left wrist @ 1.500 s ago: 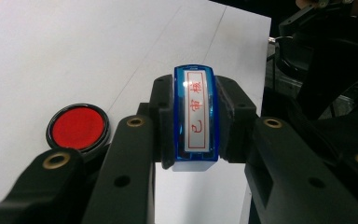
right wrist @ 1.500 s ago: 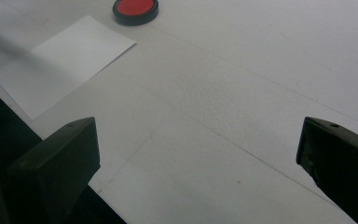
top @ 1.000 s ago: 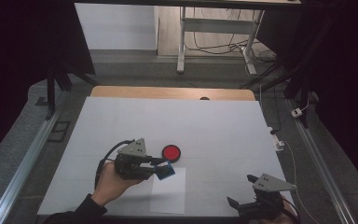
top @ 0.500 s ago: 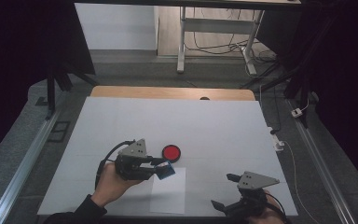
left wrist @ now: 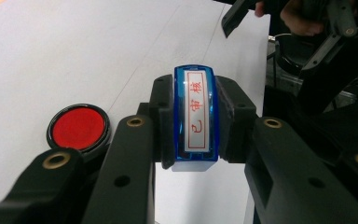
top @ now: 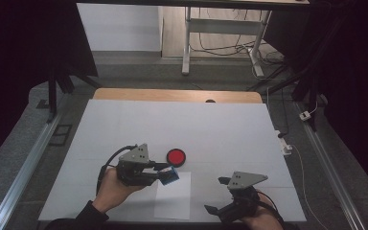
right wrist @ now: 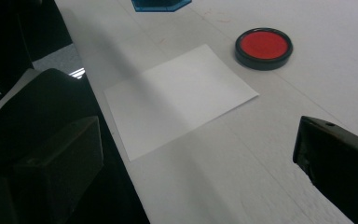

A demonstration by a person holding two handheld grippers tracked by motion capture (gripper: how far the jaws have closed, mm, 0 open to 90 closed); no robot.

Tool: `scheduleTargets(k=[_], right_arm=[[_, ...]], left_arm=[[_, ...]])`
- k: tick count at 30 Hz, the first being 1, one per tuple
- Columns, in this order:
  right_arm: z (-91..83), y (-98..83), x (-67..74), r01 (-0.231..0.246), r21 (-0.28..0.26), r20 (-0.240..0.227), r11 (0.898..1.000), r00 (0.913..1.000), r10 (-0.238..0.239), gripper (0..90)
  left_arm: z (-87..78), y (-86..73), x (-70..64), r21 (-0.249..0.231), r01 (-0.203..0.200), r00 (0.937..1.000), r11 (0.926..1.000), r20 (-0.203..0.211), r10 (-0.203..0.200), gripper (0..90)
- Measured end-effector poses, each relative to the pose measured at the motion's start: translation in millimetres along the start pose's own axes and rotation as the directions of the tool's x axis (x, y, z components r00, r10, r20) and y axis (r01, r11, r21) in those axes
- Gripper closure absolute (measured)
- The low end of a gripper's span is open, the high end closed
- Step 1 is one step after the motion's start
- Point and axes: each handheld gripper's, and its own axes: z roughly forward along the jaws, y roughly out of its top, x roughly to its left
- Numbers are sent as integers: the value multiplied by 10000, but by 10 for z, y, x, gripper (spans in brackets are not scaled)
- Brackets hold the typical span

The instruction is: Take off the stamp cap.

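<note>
A blue stamp (top: 171,176) with red characters on its white label (left wrist: 194,119) is clamped between the jaws of my left gripper (top: 166,174), which is shut on it. It hangs just over the top edge of a white paper sheet (top: 173,199). A round red ink pad (top: 176,156) lies just beyond the stamp, to the left of it in the left gripper view (left wrist: 78,128). My right gripper (top: 216,195) stands open near the front edge, right of the paper, with nothing between its jaws. The right gripper view looks over the paper (right wrist: 179,100) toward the ink pad (right wrist: 263,46) and the stamp's base (right wrist: 161,4).
The white table top (top: 220,124) stretches bare toward a wooden strip (top: 172,95) at the back. Metal rails (top: 24,167) run along both sides. A cable and small plug (top: 285,146) lie off the right edge. The front edge is close under both hands.
My right gripper has moved left along the front edge toward the paper. The left gripper and the stamp have stayed where they were.
</note>
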Motion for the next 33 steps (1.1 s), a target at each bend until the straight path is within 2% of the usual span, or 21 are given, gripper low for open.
scheduleTargets(k=[8,17,26,33], right_arm=[[192,85,51,203,152,-288,9997,9994,-198,10],[387,194,95,778,366,-471,9963,9960,-760,3],[505,285,43,525,112,-860,9986,9950,-513,3],[633,343,24,750,92,-1132,9971,9909,-734,3]], left_arm=[[5,12,-11,-56,-116,9998,9999,159,117,700],[-9,14,-12,-175,-182,9993,9997,311,187,700],[-16,20,-20,-313,-337,9976,9989,597,355,700],[-22,26,-26,-416,-419,9962,9983,744,449,700]])
